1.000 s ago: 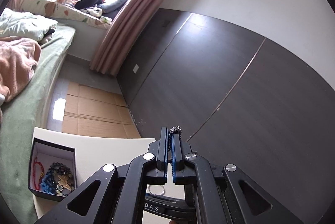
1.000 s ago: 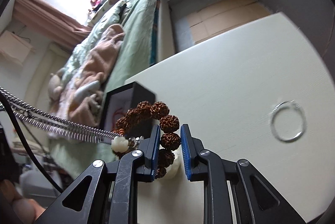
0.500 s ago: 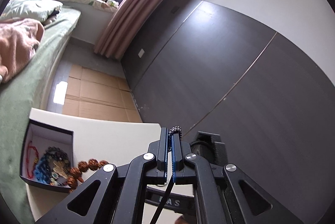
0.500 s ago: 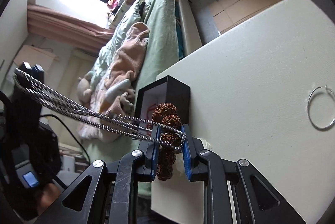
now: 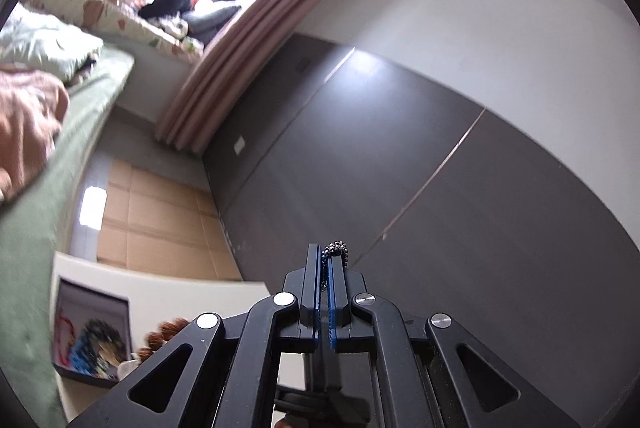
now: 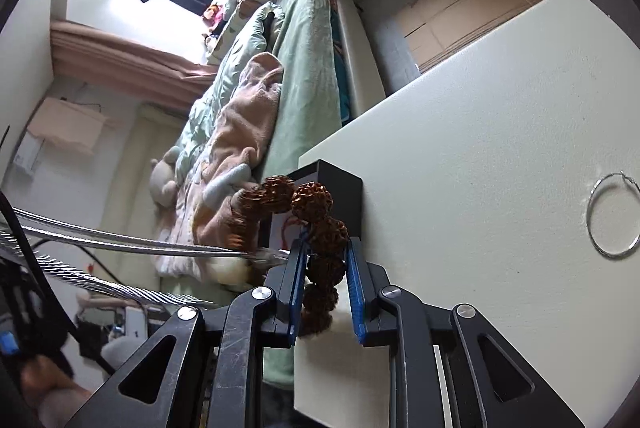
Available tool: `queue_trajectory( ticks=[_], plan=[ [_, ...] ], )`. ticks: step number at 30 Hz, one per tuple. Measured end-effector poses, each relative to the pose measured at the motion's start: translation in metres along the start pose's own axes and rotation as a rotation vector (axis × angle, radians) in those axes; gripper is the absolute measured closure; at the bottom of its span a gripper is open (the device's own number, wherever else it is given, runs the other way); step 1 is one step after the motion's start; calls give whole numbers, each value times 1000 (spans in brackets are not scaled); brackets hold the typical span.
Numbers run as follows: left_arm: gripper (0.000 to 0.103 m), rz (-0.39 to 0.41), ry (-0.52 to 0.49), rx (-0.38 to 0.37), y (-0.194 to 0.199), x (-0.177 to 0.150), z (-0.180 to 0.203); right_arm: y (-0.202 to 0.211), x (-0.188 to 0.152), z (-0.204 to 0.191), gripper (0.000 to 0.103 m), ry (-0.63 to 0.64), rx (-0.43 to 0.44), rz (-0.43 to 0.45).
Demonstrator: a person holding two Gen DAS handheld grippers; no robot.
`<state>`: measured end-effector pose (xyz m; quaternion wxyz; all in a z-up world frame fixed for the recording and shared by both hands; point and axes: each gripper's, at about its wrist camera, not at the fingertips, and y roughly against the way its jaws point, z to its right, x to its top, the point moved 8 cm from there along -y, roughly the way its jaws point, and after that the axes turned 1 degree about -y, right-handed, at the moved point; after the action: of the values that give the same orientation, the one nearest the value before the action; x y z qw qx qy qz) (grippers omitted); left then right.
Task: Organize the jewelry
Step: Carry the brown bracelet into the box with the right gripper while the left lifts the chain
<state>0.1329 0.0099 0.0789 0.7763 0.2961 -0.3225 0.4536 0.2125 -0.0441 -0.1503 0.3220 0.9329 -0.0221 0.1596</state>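
Brown bead bracelet (image 6: pixel 320 224) lengthwise between right gripper (image 6: pixel 324 280) fingers, arching toward box (image 6: pixel 340 184)

No legible text, label, brand, number or sign in either view. Checked my own black frames, the jewelry box (image 5: pixel 91 334) and the bench (image 6: pixel 500 156) beside it: nothing readable. The wall plate (image 5: pixel 239 147) above the box is blank at this resolution.
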Motion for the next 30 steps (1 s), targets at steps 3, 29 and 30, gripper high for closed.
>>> queue_trajectory(
  ticks=[3, 29, 30],
  plan=[
    [101, 37, -47, 25, 15, 23, 10, -3, 4, -8, 82, 1, 23, 10],
    [101, 56, -152, 332, 29, 64, -42, -28, 1, -43, 54, 27, 90, -14],
    [101, 51, -147, 338, 26, 63, -45, -25, 2, -42, 51, 28, 88, -7]
  ],
)
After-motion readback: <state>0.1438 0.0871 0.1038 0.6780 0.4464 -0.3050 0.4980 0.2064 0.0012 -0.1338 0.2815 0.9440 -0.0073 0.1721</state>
